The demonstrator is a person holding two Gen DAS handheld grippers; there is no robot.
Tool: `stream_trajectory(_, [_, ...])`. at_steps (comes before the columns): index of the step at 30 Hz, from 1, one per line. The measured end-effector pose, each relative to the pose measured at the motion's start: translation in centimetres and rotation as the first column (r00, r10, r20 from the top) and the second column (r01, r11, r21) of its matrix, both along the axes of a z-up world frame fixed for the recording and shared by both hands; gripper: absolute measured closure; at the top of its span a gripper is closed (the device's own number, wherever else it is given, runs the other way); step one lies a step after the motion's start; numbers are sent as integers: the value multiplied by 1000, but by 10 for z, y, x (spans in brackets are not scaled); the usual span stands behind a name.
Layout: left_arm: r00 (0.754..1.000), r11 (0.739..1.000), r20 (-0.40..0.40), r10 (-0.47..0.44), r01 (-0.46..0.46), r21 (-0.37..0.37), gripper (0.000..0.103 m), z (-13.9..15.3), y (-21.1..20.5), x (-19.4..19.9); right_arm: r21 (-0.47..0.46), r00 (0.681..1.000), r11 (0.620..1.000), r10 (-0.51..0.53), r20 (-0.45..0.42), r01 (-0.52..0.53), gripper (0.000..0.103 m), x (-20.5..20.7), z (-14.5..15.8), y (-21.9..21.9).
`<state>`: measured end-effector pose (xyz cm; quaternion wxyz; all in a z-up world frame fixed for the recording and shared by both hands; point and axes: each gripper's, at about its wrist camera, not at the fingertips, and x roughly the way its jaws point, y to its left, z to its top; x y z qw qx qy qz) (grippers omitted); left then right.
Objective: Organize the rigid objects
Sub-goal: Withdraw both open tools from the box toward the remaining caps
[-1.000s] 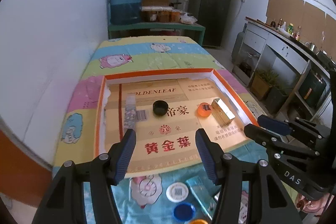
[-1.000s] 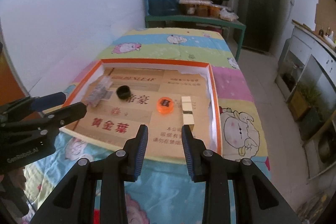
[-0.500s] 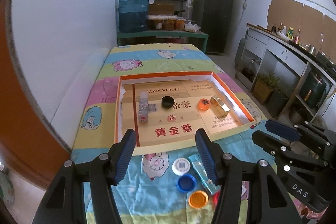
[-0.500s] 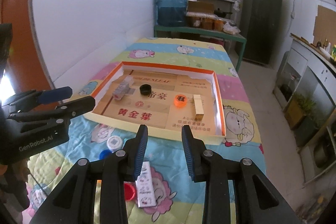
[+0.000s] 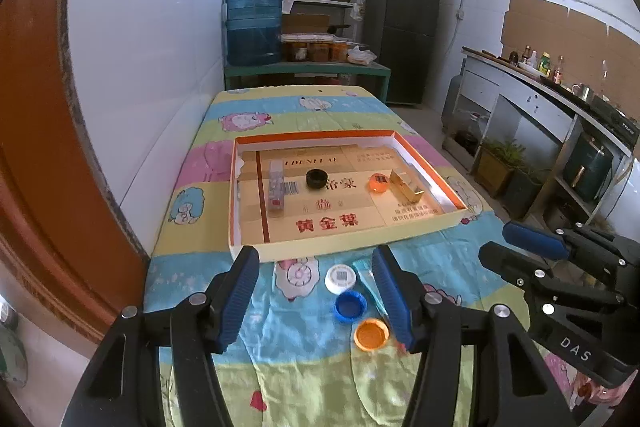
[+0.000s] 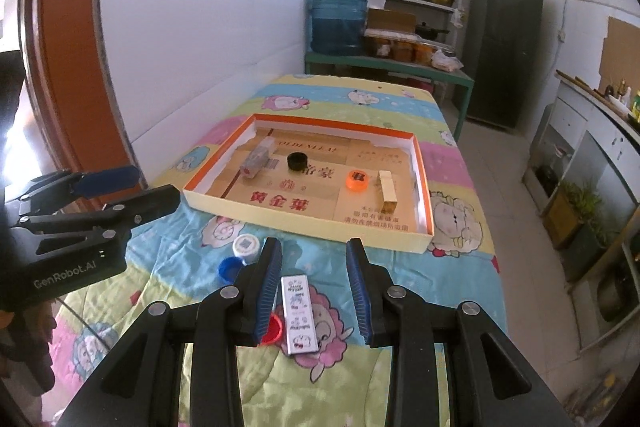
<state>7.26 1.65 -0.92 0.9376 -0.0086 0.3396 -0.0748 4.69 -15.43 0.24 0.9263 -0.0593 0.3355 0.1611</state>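
Observation:
An orange-rimmed cardboard tray (image 5: 434, 172) (image 6: 425, 187) lies on the table. In it are a clear small box (image 5: 276, 187) (image 6: 254, 162), a black cap (image 5: 317, 179) (image 6: 298, 161), an orange cap (image 5: 378, 183) (image 6: 357, 181) and a gold box (image 5: 407, 185) (image 6: 388, 190). In front of the tray lie a white cap (image 5: 340, 278) (image 6: 245, 245), a blue cap (image 5: 350, 306) (image 6: 228, 269), an orange cap (image 5: 371, 334), a red cap (image 6: 273, 329) and a flat white box (image 6: 299, 313). My left gripper (image 5: 314, 291) is open above the caps. My right gripper (image 6: 314, 289) is open over the white box.
The table has a cartoon-print cloth (image 5: 304, 111) and stands against a white wall on the left. A green bench with a blue water jug (image 5: 253, 23), shelves and a dark fridge (image 5: 404, 27) stand beyond. A counter (image 5: 560, 99) runs along the right.
Both grippers have pulled back from the tray towards the near end of the table. The loose caps and the white box have come into view. Both stay open.

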Motion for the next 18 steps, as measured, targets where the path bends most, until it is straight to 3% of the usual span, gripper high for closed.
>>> stream_trajectory(9, [1000, 1000, -15, -16, 16, -18, 44, -13, 1, -17, -29, 1000, 1000, 9, -28, -10, 69, -16, -18, -3])
stream_trajectory(18, [989, 997, -127, -75, 76, 3, 44, -59, -13, -17, -61, 992, 998, 27, -121, -34, 69, -20, -62, -2])
